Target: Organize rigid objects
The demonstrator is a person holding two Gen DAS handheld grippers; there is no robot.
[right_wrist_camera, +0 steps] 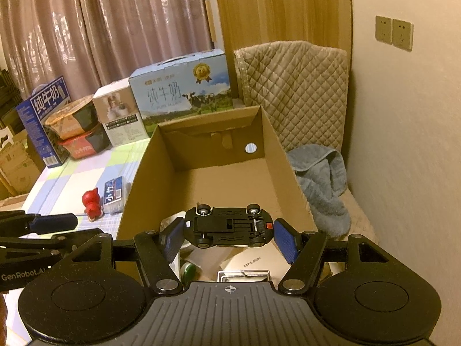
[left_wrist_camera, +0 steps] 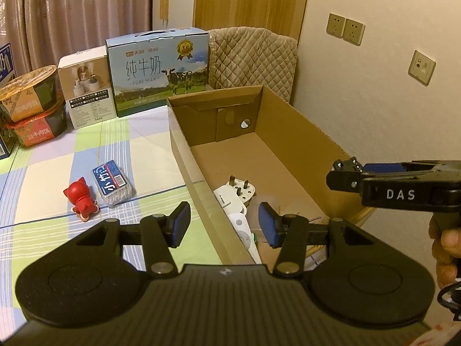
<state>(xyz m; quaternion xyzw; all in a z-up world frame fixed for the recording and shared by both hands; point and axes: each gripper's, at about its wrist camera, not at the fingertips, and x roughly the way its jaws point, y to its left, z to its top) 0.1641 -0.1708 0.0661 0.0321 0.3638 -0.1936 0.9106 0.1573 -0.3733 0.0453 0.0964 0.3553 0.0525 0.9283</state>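
A cardboard box [left_wrist_camera: 184,155] stands on the checked tablecloth, and also shows in the right wrist view [right_wrist_camera: 135,184]. In it lie a white plug adapter [left_wrist_camera: 233,196] and other white items, one marked TP-LINK [right_wrist_camera: 250,263]. My right gripper [right_wrist_camera: 227,235] is over the box, jaws wide, with a black toy car [right_wrist_camera: 227,226] belly up between them; a gap shows on the right side. My left gripper [left_wrist_camera: 224,225] is open and empty over the box's left wall. A red figurine [left_wrist_camera: 82,199] and a blue packet [left_wrist_camera: 112,184] lie on the cloth left of the box.
A milk carton [left_wrist_camera: 158,69], a white box [left_wrist_camera: 86,86] and stacked food bowls [left_wrist_camera: 31,103] line the table's back. A quilted chair back [left_wrist_camera: 253,57] stands behind the box. A grey towel [right_wrist_camera: 322,184] lies right of it by the wall.
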